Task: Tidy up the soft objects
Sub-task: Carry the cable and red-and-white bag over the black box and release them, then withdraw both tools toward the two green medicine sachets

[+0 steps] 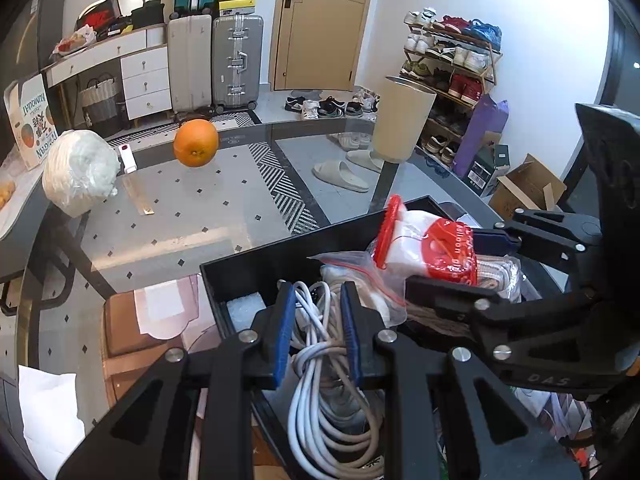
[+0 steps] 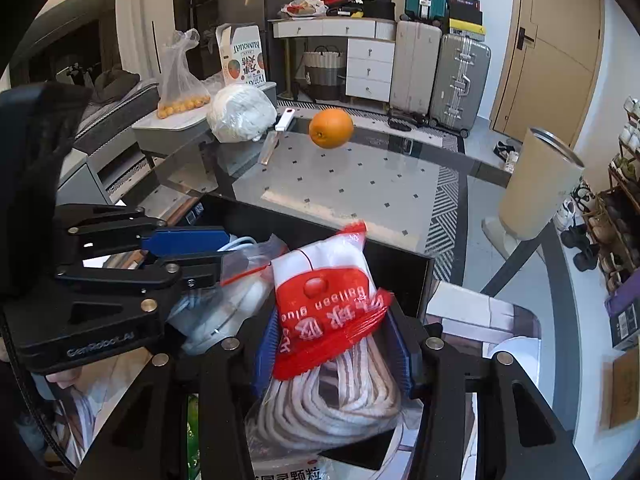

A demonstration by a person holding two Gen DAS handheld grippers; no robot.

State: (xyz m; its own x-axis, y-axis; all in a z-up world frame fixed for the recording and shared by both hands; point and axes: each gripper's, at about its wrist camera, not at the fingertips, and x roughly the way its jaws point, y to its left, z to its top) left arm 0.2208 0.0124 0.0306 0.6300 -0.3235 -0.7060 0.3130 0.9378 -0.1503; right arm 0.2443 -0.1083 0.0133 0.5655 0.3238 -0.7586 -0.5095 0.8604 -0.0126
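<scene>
Two hand-held grippers work over one black bin [image 1: 248, 268] that sits at the near edge of a glass counter [image 1: 192, 216].

The left hand-held gripper [image 1: 318, 332] has its two blue pads on either side of one coiled white cable [image 1: 320, 392], which lies in the bin's left part; the pads look to touch the bundle, so it appears to be gripping the cable. In the right wrist view the same gripper [image 2: 192, 250] comes in from the left, its pads nearly together over a clear zip bag [image 2: 248, 264].

The right hand-held gripper [image 2: 334, 344] is clamped on one red-and-white packet [image 2: 324, 300] printed "Balloon glue", held tilted above a bagged coil of striped rope [image 2: 332, 408] in the bin's right part. In the left wrist view the packet [image 1: 432, 252] sits between the right gripper's [image 1: 452, 264] fingers.

Farther back on the counter, well apart from the bin: one orange [image 1: 196, 143], one wrapped white bundle [image 1: 78, 170], one white-handled tool [image 1: 130, 168] beside it, and one beige cylinder [image 1: 402, 120] at the right edge. Two suitcases [image 1: 214, 62] stand on the floor by the door, a third green one on top of them.
</scene>
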